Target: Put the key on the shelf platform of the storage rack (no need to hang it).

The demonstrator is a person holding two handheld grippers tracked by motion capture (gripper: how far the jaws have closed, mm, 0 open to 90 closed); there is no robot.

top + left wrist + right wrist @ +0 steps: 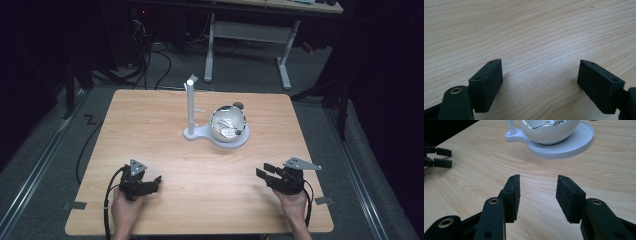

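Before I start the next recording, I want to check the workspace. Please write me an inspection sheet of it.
Surface: wooden table, bare around the grippers.
Job's things: shiny bowl sits on a white base plate with an upright white post, past the table's middle.
Clutter: small dark round thing behind the bowl, too small to tell.
Grippers: left gripper open, nothing between; right gripper open, nothing between, pointing toward the bowl.
Cables: a black cable trails from the left gripper; more lie on the floor.
Surroundings: dark room, another desk behind.
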